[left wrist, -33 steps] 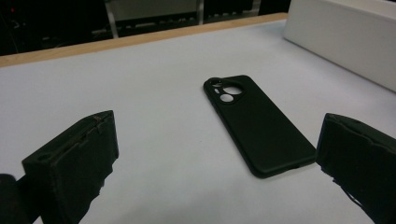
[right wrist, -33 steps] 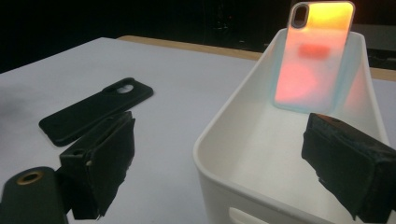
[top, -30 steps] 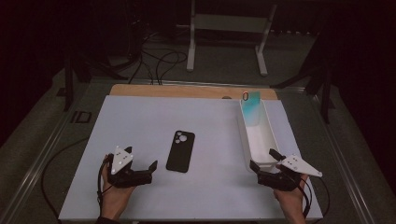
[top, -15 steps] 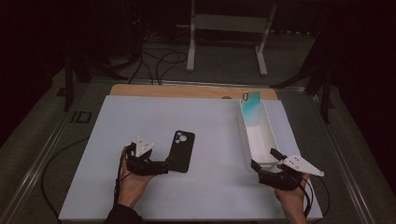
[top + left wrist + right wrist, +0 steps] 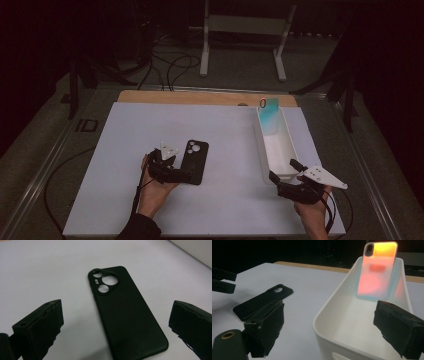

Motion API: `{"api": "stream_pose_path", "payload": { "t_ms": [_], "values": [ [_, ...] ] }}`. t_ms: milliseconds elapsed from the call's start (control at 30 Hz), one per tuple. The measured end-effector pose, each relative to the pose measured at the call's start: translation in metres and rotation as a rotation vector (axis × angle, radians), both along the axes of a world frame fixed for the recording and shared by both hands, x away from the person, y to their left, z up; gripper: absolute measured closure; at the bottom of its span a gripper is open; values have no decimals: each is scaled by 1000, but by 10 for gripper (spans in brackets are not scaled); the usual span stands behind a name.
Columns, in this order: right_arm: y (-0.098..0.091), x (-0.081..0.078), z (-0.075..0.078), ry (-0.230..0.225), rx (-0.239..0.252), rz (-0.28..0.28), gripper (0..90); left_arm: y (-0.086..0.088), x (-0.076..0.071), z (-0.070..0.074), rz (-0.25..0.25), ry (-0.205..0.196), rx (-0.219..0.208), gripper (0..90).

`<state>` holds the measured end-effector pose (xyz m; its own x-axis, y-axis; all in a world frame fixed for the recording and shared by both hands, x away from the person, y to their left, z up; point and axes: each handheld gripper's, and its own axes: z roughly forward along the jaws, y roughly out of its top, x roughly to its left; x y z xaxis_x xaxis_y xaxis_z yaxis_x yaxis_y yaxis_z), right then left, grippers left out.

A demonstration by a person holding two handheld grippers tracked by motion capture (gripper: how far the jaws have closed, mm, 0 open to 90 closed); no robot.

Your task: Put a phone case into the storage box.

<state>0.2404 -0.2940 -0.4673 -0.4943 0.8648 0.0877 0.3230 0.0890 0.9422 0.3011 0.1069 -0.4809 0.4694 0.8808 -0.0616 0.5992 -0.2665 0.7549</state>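
Black phone case [image 5: 126,312] lies flat on the table [image 5: 120,150], long way pointing ahead, between the wide-open jaws of the left tool [image 5: 186,176], probably just touching it.

Bare white table [image 5: 125,150] lies open around the black phone case [image 5: 194,161]; the white bin [image 5: 275,150] walls the right.

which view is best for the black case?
Left gripper view: the black case lies flat between the open jaws, close up, camera cutouts and edges sharp. High view shows the whole case small, with the left gripper at its near end. Right gripper view shows it at a low angle, partly behind a jaw.
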Motion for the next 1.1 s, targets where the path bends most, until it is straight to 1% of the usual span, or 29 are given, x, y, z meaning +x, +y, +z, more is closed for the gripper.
{"api": "stream_pose_path", "payload": {
  "t_ms": [133,233,367,500,600,700,733,933,1000,1067,1100],
  "values": [
    [0,0,0,1,-1,-2,96,-8,4,-3,0,11,8,0],
    [0,0,1,-1,-1,-2,96,-13,7,-5,-3,21,23,0],
    [-1,0,1,0,4,-4,96,-18,10,-9,-4,37,22,0],
    [0,0,0,2,-1,-4,96,-24,13,-13,-8,56,45,0],
    [0,0,0,2,0,-5,96,-29,15,-17,-12,73,55,0],
    [-1,0,1,0,-1,-7,96,-31,16,-19,-12,81,53,0],
    [-1,0,0,2,1,-6,96,-33,17,-20,-10,89,60,0],
    [0,0,0,4,-5,-4,96,-39,20,-24,-6,106,78,0],
    [0,1,0,3,-4,-5,96,-41,21,-26,-7,118,84,0],
    [0,1,0,3,-4,-6,96,-43,21,-28,-9,124,93,15],
    [0,1,0,3,-3,-5,96,-44,21,-29,-2,121,99,28]
  ]
}}
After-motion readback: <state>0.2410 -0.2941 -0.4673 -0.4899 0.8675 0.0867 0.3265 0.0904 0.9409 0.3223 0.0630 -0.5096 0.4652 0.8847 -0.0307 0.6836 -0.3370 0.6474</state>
